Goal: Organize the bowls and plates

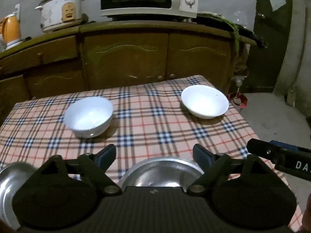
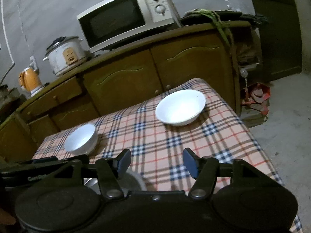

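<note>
2 white bowls on the checked surface [image 1: 151, 120]: the deeper white bowl [image 1: 88, 116] sits left of centre in the left wrist view, the shallower white bowl [image 1: 204, 101] upper right, close to the far right corner of the cloth. 2 metal dishes as well: 1 steel plate [image 1: 161, 172] at bottom centre, right under the left gripper [image 1: 153, 155], and a second steel dish [image 1: 7, 176] at the lower left edge. The left jaws are spread wide with nothing between them. In the right wrist view, the right gripper [image 2: 156, 161] is released too, jaws apart over bare cloth, with a steel rim [image 2: 134, 180] peeking beside its left finger. A broad empty band of cloth runs between the 2 bowls. The right edge of the surface drops to bare floor [image 1: 272, 116]. 1 cabinet [image 1: 126, 58] stands just behind the far edge.
</note>
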Available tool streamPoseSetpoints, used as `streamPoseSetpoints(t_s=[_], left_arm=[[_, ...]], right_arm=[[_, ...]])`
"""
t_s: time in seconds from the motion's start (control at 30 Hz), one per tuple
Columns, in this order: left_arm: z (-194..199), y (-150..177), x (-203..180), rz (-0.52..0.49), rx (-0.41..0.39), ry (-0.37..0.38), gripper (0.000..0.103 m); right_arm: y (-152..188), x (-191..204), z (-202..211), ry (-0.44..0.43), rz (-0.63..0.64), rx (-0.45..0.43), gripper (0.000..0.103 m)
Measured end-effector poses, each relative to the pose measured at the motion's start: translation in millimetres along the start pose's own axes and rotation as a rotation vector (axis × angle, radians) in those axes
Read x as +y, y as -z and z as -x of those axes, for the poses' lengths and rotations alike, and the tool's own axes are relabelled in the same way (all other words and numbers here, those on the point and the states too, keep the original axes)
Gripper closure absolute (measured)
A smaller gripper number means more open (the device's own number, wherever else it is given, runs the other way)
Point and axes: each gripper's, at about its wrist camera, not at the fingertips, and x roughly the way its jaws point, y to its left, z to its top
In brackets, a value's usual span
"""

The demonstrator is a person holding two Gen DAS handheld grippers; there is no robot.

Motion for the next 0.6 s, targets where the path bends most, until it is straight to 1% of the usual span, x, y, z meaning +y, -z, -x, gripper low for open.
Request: streamPoseSetpoints(t_s=[0.03,0.1,0.23,0.3,0.4,0.6], left_arm=[[-3.6,-3.5,-1.2,0.001,0.002,0.009,0.012],[-12.6,-11.3,-2.3,0.012,0.011,0.034,0.012],[-35.4,-28.8,-7.7,0.011,0.017,0.046,0.008],[-50.1,-38.6,-10.6,0.016,0.037,0.067,0.008],[-74.1,-52.4,-19.1,-0.004,0.058,0.078,0.008],[-125.8,-70.8,-31.3,-0.013,0.105,0.059,0.008]], right_arm=[[-3.6,-3.5,-2.9,0.005,-0.001,-0.003,0.028],[-11.3,-12.0,-10.2,0.023,-0.007,-0.01,0.028],[-31.0,-28.9,-27.2,0.054,-0.031,-0.024,0.028],[-43.2,-37.3,-36.8,0.072,-0.041,-0.031,0.027],[-59.6,-50.4,-56.1,0.081,-0.06,-0.032,0.026],[-74.2,-74.7,-105.0,0.118,-0.062,0.007,0.026]])
